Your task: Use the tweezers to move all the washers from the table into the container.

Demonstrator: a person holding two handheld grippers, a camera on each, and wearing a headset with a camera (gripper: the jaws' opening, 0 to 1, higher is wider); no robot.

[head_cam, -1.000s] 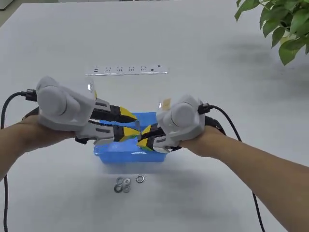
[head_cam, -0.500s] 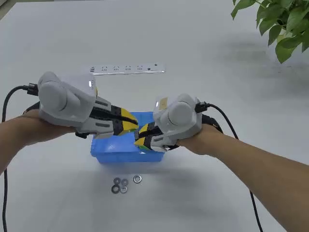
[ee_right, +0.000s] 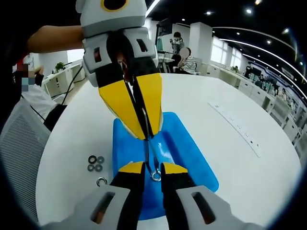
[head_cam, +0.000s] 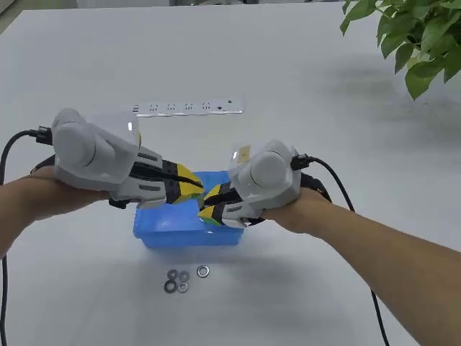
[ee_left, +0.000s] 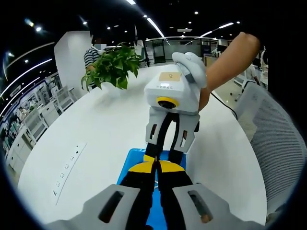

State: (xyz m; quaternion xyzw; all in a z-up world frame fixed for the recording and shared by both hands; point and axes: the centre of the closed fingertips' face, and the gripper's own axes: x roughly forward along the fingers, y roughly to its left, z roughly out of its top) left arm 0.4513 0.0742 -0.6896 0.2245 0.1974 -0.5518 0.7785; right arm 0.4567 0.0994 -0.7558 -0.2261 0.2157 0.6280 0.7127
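Note:
Above the blue container (head_cam: pixel 164 229), the two grippers meet tip to tip. The left gripper (head_cam: pixel 196 189) is shut on the back end of thin metal tweezers (ee_right: pixel 147 129). Facing it, my right gripper (ee_right: pixel 153 168) has its jaws pressed on the tweezers' prongs. A small washer (ee_right: pixel 156 176) sits at the tweezers' tip, over the container's inside (ee_right: pixel 184 151). On the table in front of the container lie a tight cluster of washers (head_cam: pixel 176 281) and a single washer (head_cam: pixel 202 272); the right gripper view has the cluster (ee_right: pixel 94 163) and the single washer (ee_right: pixel 101 181) to the container's left.
A white power strip (head_cam: pixel 187 108) lies on the table beyond the container. Leaves of a potted plant (head_cam: pixel 414 36) hang in at the far right. Cables trail from both grippers. The white table (head_cam: pixel 324 130) stretches bare around them.
The head camera has shifted a little. Both grippers stay joined over the container, and the washers on the table have not moved.

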